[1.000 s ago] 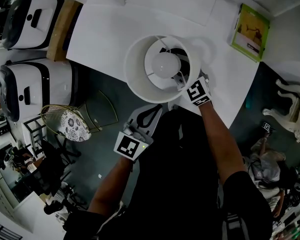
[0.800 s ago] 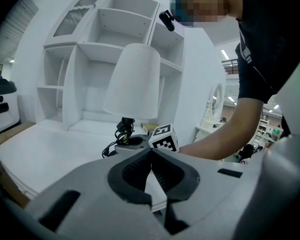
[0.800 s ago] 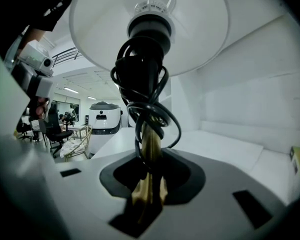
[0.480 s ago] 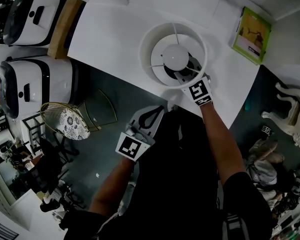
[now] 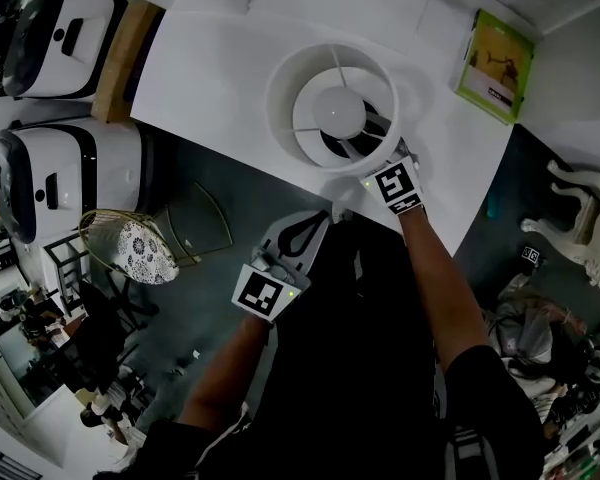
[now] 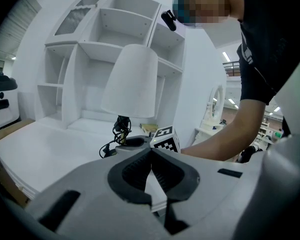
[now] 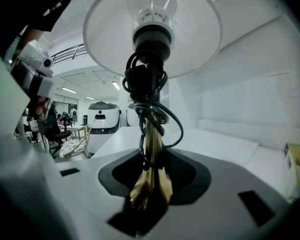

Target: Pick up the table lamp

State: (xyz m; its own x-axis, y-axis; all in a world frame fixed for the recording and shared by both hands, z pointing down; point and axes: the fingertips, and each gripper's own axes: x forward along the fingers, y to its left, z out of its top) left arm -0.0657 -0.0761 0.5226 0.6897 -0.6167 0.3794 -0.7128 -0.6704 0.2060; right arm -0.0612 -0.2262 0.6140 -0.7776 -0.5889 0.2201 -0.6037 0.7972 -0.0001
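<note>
white table [image 5: 210,78], green book [image 5: 495,53], gold chair [image 5: 140,248]
</note>
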